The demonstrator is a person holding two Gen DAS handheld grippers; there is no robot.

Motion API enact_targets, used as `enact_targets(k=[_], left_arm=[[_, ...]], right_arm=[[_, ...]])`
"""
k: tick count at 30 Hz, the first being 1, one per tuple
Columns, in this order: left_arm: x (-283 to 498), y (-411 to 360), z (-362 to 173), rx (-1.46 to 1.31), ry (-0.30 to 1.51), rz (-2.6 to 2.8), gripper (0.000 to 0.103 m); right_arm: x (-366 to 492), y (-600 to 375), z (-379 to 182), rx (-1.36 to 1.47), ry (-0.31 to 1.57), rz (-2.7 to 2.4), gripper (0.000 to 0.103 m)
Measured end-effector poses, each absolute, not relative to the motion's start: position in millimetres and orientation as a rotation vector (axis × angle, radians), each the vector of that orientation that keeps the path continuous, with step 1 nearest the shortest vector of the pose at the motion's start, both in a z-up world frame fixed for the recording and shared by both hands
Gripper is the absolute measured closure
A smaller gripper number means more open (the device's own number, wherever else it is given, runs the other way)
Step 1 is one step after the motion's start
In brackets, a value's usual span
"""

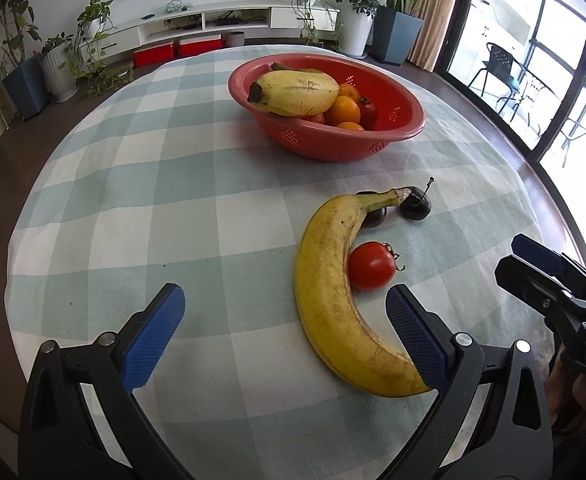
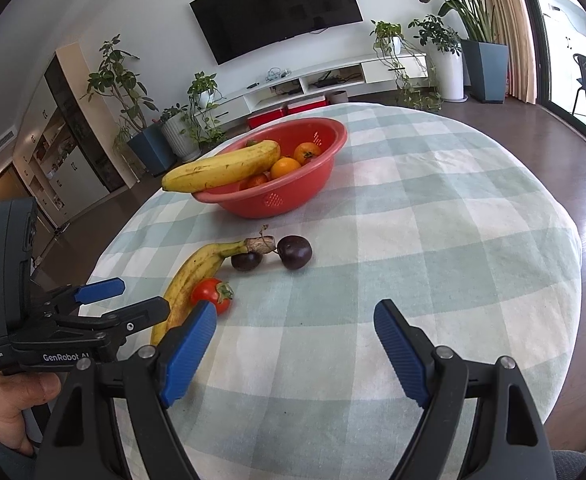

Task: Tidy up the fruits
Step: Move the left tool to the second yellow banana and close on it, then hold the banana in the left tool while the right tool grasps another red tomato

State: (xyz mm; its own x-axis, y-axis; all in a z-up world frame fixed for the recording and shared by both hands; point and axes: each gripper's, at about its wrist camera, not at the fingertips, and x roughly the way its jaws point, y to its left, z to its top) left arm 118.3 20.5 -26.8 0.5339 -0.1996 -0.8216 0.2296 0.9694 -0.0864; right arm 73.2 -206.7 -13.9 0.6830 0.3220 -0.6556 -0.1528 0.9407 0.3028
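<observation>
On cloth [image 1: 197, 208]: one banana [image 1: 333, 292]; two plums [image 2: 295, 252]; one tomato [image 1: 372, 266]

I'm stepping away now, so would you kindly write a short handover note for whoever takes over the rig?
Left gripper: open, empty, low over the cloth beside the loose banana.
Right gripper: open, empty, over bare tablecloth.
Done: red basket already holds a banana, oranges and tomatoes.
Left on the cloth: the loose banana, a tomato touching it, and two dark plums by its stem. Move these into the basket.
</observation>
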Motion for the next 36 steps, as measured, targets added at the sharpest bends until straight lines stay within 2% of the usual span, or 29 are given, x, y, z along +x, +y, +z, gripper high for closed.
enact_targets(k=[2,9,18,20,29,34,36], left_arm=[[119,22,-27,0.04,0.98,-0.261,0.007],[122,22,-35,0.077,1.007,-0.257,0.013],[132,18,-42,0.112,1.016,-0.264,0.014],[135,17,-42,0.106,1.019,-0.28,0.025],[143,-1,-49,0.128,1.053,-0.318,0.054],[147,-12,-54,0.147,1.072,-0.33,0.067],[147,-17,-55,0.172,1.072,-0.322,0.067]], right_arm=[[73,-207,-13,0.235,0.773,0.271,0.019],[70,-208,-12,0.234,0.773,0.277,0.019],[69,-208,-11,0.235,0.767,0.272,0.019],[69,-208,-10,0.234,0.765,0.271,0.019],[69,-208,-9,0.232,0.762,0.273,0.019],[69,-208,-9,0.228,0.766,0.274,0.02],[69,-208,-8,0.229,0.765,0.275,0.02]])
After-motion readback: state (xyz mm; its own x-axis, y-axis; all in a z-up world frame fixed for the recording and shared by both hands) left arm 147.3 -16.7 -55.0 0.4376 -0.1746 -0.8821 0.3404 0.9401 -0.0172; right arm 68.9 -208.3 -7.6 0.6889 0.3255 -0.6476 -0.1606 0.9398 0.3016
